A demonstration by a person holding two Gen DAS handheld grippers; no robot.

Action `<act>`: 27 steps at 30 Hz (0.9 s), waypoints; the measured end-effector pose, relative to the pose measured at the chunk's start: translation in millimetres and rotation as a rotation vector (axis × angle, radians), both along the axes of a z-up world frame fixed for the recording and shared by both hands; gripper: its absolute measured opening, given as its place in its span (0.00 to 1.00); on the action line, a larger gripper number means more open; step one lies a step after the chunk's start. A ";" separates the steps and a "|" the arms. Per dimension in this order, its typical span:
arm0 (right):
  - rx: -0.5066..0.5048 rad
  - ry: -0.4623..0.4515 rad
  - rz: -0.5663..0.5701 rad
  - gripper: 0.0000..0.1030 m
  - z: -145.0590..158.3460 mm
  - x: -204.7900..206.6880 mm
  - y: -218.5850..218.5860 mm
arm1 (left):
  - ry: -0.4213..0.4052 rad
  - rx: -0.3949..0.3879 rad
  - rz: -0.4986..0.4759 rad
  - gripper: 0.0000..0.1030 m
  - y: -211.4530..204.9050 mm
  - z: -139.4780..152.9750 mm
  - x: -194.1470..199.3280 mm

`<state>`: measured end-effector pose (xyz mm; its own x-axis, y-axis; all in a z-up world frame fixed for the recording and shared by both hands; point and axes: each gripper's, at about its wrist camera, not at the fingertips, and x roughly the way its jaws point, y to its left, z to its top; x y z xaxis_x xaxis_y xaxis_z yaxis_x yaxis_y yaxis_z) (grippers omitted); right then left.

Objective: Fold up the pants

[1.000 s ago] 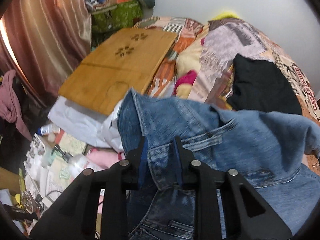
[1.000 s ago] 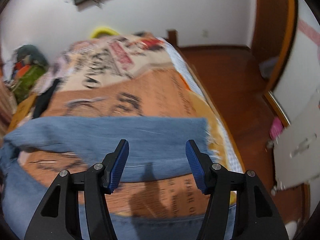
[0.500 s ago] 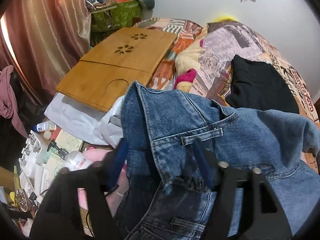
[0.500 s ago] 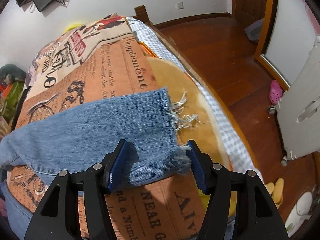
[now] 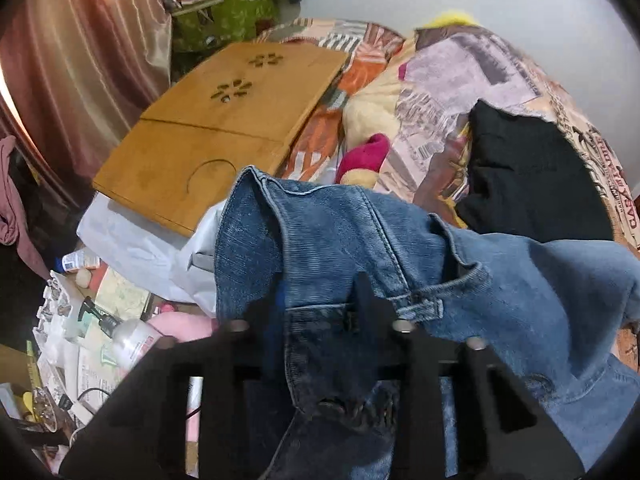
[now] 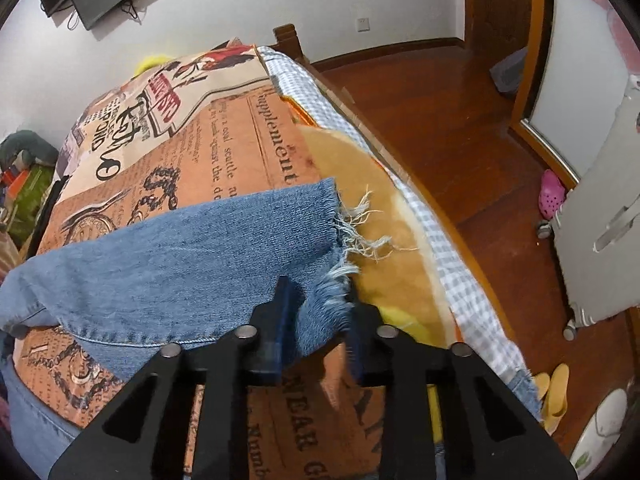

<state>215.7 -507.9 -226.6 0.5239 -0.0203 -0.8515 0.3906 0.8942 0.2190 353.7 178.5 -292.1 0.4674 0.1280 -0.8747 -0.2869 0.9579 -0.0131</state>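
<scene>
Left gripper: closed on the waistband of the jeans; its jaws have just been closing, and a bunch of denim beside a belt loop is pinched between them.
Right gripper: closed on the frayed hem of one jeans leg; its jaws have just been closing, with the fringed corner of the cloth caught between the blue pads.
Jeans, waist end: blue denim held up in folds over the left side of the bed; the darker inside of the waistband hangs down between the gripper fingers.
Jeans, leg end: the leg lies stretched across the bed toward its right edge, loose white threads spilling from the hem onto a yellow patch of the cover.
Bed cover: orange and cream newspaper print, with a checked sheet showing along the right edge.
Beyond the waist end: a black garment lies on the cover, well apart from the jeans.
Left side of the bed: a wooden lap tray rests flat, over a white bag.
Floor, left: bottles and papers in a clutter by a curtain.
Floor, right: brown boards, a pink shoe, yellow slippers.
</scene>
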 end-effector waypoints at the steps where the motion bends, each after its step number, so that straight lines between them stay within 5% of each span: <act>1: -0.001 -0.006 0.001 0.15 1.2 -0.8 -0.4 | 0.006 -0.017 -0.001 0.21 1.1 -1.3 3.0; 6: -0.057 -0.066 -0.016 0.09 17.8 -3.6 -0.5 | 0.012 0.088 -0.056 0.17 -18.5 10.7 8.8; 12: -0.156 -0.148 -0.026 0.07 53.9 1.4 -3.4 | -0.075 0.219 -0.111 0.17 -34.4 55.9 16.1; 15: -0.213 -0.152 -0.037 0.06 59.3 0.9 -5.0 | -0.104 0.272 -0.093 0.00 -30.4 67.7 30.7; 17: -0.220 -0.142 -0.058 0.06 55.9 -1.8 -9.6 | -0.129 0.322 -0.063 0.00 -23.6 73.1 41.1; 24: -0.226 0.052 -0.023 0.07 10.6 1.9 -12.9 | -0.073 0.179 -0.059 0.00 0.1 50.9 52.3; 27: -0.263 0.077 -0.012 0.08 14.6 2.5 -6.7 | -0.078 0.124 -0.101 0.03 -7.9 47.0 39.0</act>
<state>218.1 -514.6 -212.0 0.4562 -0.2520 -0.8535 0.4079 0.9116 -0.0512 392.8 170.7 -245.1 0.5489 0.1821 -0.8158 -0.1918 0.9774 0.0891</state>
